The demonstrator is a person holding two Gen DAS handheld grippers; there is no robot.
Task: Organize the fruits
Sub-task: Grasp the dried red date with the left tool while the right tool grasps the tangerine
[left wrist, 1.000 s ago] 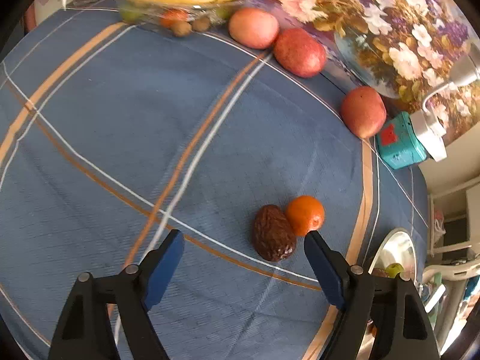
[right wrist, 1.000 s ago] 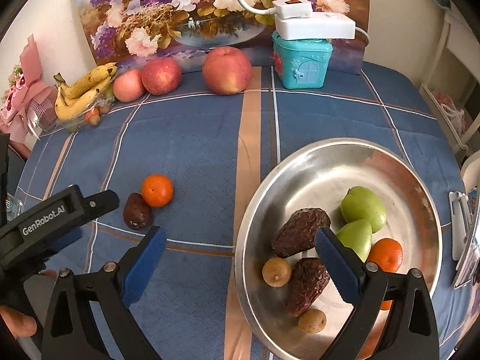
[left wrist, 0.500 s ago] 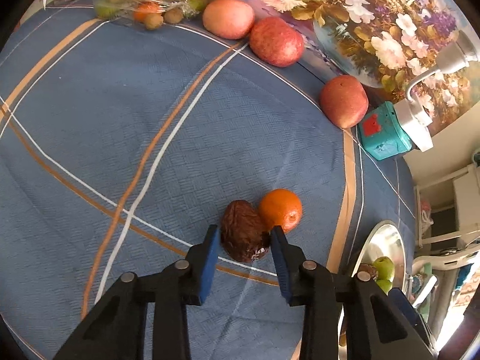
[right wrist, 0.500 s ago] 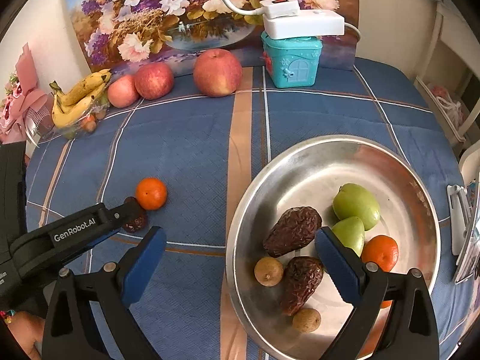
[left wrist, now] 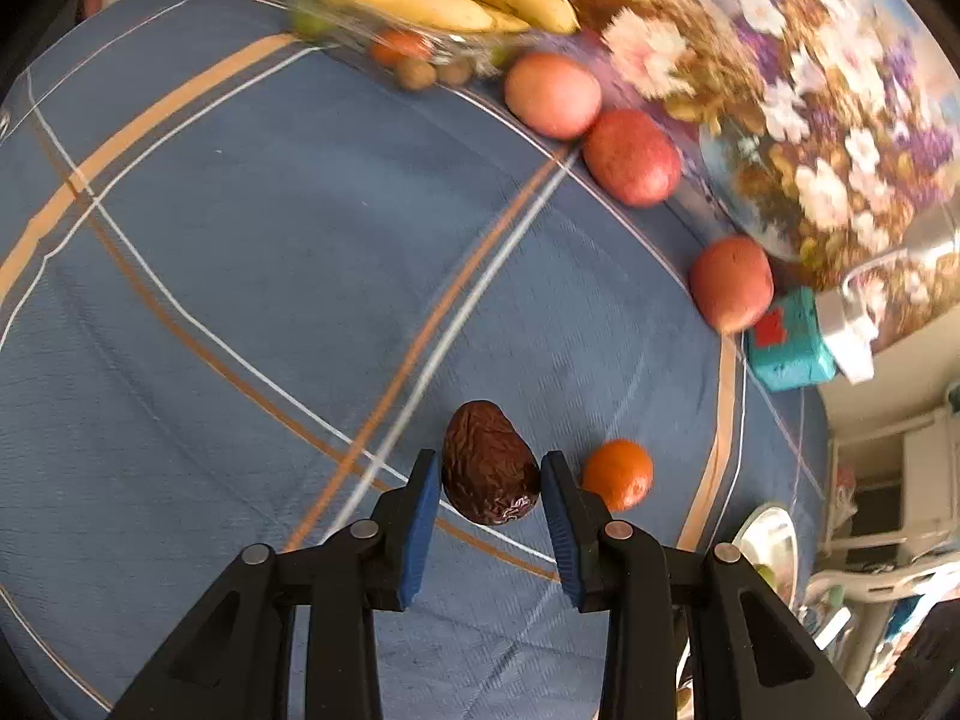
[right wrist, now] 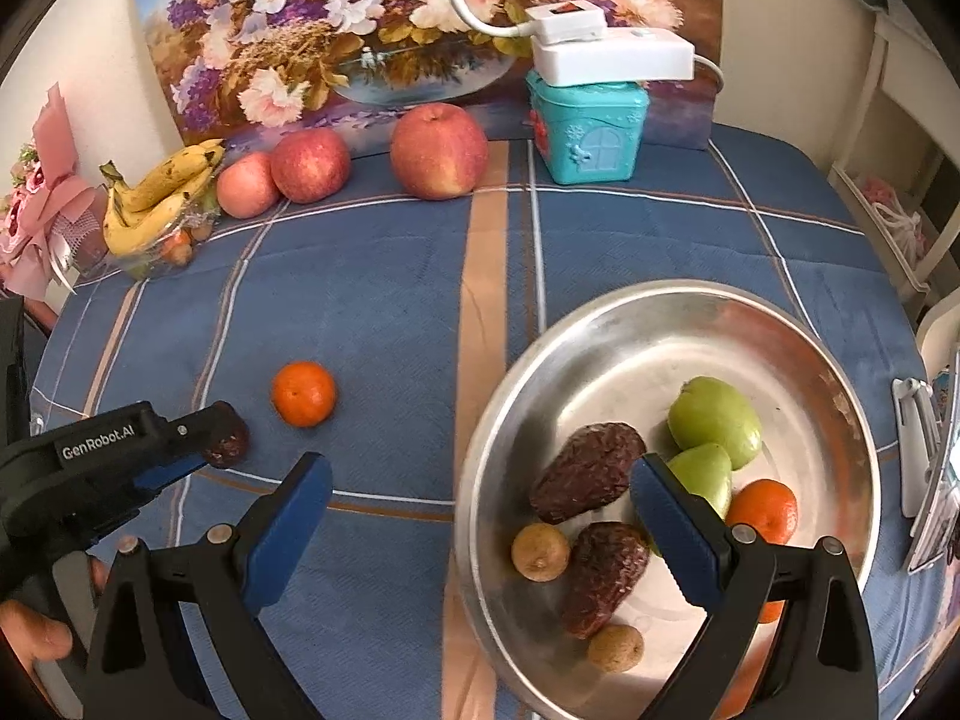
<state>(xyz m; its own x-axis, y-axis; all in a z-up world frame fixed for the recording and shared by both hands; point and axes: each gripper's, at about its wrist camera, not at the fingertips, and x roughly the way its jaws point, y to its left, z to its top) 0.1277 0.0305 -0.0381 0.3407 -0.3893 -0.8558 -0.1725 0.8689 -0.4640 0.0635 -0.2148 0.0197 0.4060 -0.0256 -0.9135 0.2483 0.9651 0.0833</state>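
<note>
Underneath: blue plaid tablecloth (right wrist: 372,300); floral painting (right wrist: 336,30) against cream wall.

The left gripper (left wrist: 489,489), wide open a second ago, now has its blue pads clamped on the wrinkled brown date (left wrist: 489,471), which sits apart from the mandarin (left wrist: 618,474) it touched before

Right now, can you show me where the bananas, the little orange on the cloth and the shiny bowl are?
bananas (right wrist: 157,199), right wrist view, middle of the bunch.
little orange (right wrist: 303,393), right wrist view, its middle.
shiny bowl (right wrist: 636,324), right wrist view, bare inner wall.
</note>
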